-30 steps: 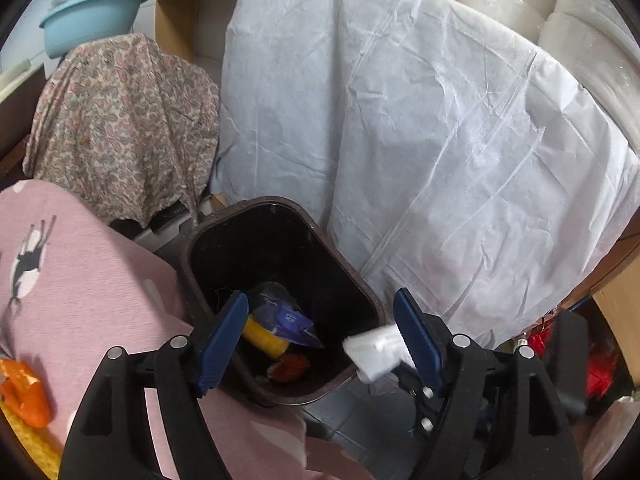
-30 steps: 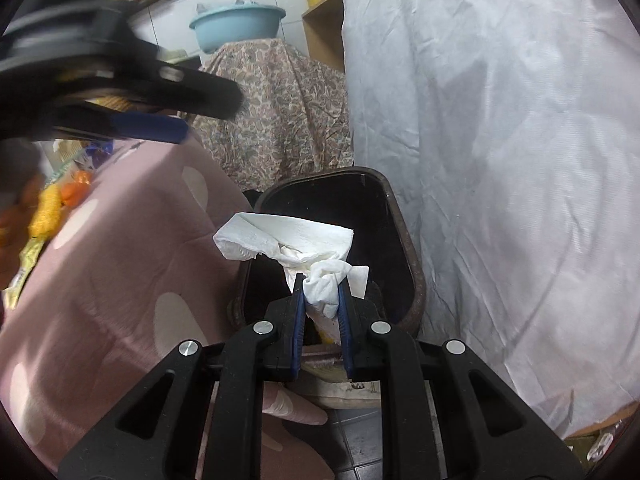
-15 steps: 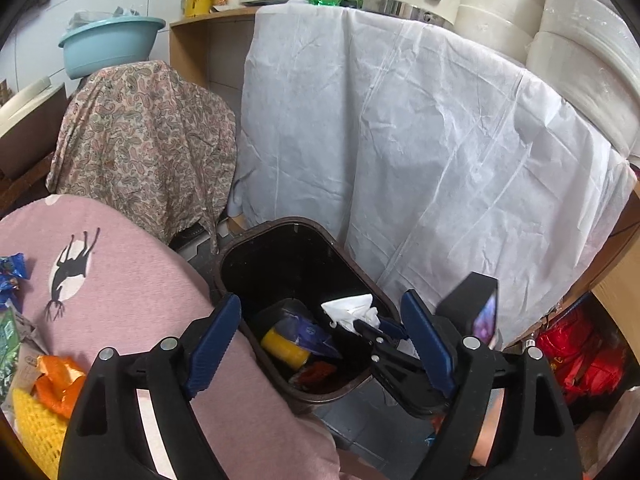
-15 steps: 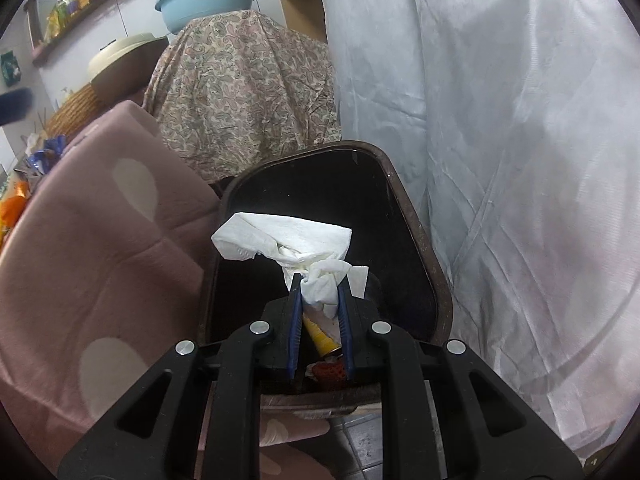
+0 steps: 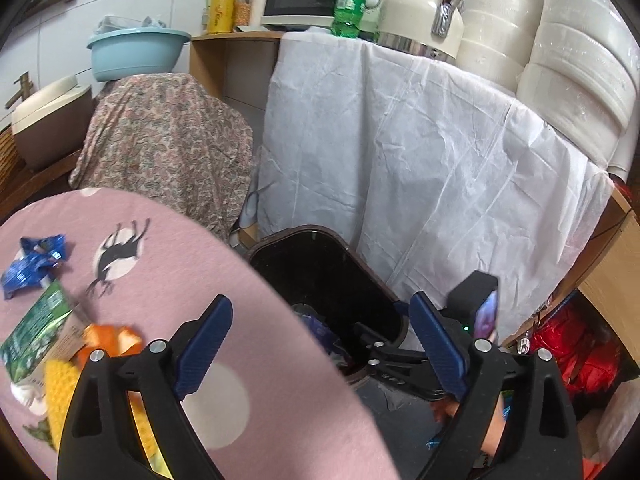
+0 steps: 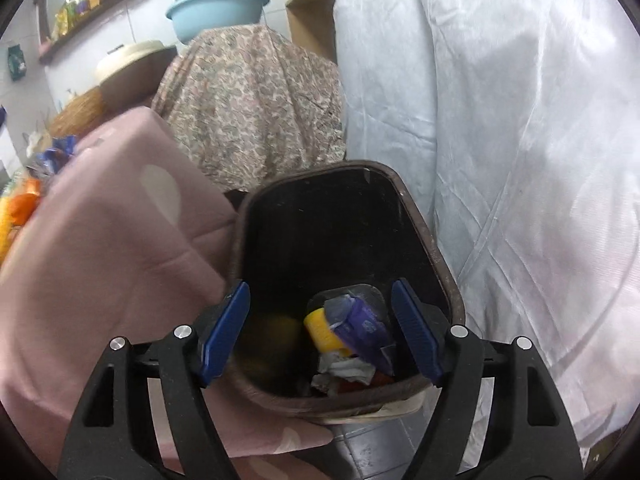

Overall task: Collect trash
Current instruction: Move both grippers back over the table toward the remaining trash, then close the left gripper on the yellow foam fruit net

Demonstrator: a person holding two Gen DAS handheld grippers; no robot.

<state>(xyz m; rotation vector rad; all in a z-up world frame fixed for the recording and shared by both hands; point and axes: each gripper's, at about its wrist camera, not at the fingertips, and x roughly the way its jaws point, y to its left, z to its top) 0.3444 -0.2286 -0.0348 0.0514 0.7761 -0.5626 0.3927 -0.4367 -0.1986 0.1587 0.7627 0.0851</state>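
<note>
Well, from the left wrist view, what is left to collect sits at the lower left of the frame on the pink cloth (image 5: 248, 280): a crumpled blue wrapper (image 5: 32, 262), a green packet (image 5: 34, 332), a bit of orange peel (image 5: 110, 338) and something yellow and knobbly (image 5: 60, 380) low at the edge. I'd judge all of it light and soft. The wrapper and packet look like slick foil that would crush and slide, so pinching a crumpled fold or a corner should hold better than a flat face. The peel looks limp and would take a pinch across its middle. The left gripper (image 5: 320, 340) has its jaws spreading apart with nothing between them, poised over the cloth's edge. The dark bin (image 5: 320, 264) stands at lower centre, against the white sheet (image 5: 420, 160), and the right gripper (image 5: 400, 354) shows as a black shape over its near rim.

In the right wrist view, the right gripper (image 6: 320, 328) hangs right above the bin (image 6: 436, 248) at lower centre, its blue pads (image 6: 228, 328) swinging wide, nothing caught between them. Down in the bin lie a yellow cap (image 6: 320, 330), a purple wrapper (image 6: 362, 322) and a crushed white tissue (image 6: 346, 370). More litter shows blurred at the far left edge.
</note>
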